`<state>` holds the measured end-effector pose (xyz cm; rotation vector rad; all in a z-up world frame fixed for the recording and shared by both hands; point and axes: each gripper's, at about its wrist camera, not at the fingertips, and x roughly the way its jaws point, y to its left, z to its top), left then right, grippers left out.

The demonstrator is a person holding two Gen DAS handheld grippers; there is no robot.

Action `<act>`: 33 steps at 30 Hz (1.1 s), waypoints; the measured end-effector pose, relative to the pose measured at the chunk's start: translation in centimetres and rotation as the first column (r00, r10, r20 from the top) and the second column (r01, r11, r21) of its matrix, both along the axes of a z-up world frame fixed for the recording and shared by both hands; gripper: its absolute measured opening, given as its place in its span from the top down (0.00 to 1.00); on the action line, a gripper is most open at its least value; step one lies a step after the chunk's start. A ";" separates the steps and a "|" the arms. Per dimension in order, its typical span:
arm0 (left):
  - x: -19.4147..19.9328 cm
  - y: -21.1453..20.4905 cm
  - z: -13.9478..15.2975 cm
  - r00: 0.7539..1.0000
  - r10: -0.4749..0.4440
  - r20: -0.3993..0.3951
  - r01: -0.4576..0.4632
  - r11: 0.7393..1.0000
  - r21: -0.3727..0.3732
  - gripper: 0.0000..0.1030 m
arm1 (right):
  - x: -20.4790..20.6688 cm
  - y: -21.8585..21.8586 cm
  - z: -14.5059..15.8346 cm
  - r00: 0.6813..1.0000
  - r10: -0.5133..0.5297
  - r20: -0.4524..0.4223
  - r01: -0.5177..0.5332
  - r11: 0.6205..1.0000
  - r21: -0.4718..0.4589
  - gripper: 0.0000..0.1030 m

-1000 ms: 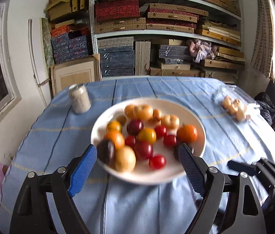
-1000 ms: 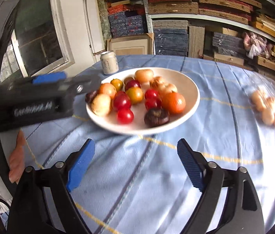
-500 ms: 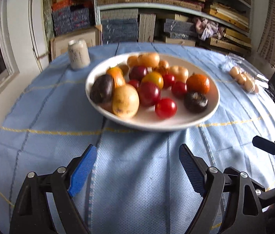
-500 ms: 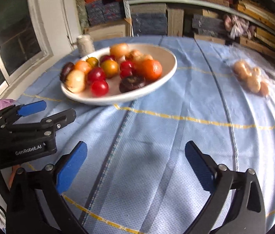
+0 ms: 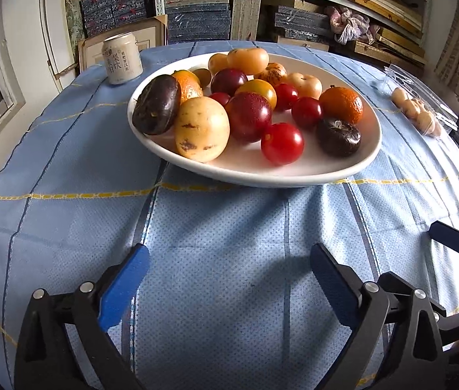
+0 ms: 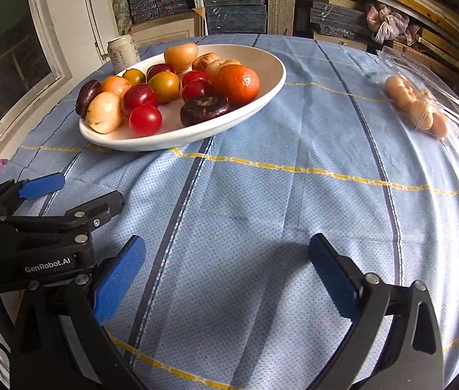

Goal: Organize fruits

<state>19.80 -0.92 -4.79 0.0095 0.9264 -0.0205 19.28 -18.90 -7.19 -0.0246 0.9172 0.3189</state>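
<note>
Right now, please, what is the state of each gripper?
Left gripper: open, jaws have just been opening, nothing between them.
Right gripper: open, jaws have just been opening, nothing between them.

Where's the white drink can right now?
The white drink can stands upright on the blue tablecloth, at the table's far left in both views, just beyond the white fruit plate.

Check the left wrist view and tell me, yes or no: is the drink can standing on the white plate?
No. The drink can stands upright on the blue tablecloth, behind the white plate and clear of its rim.
</note>
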 end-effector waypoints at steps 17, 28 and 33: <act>-0.9 1.0 4.3 0.983 0.033 0.181 -0.030 0.999 -0.021 0.03 | 0.3 -1.5 0.2 0.999 -0.031 0.008 0.030 0.998 0.054 0.04; -2.1 -1.0 4.8 0.983 -0.022 0.185 0.019 1.000 0.022 0.03 | -0.3 -1.2 1.5 0.997 -0.018 0.071 0.015 0.999 0.042 0.04; -2.7 -1.0 5.1 0.978 -0.001 0.211 -0.007 0.999 0.040 0.03 | -0.3 -1.1 1.6 0.998 -0.015 0.069 0.012 0.999 0.041 0.04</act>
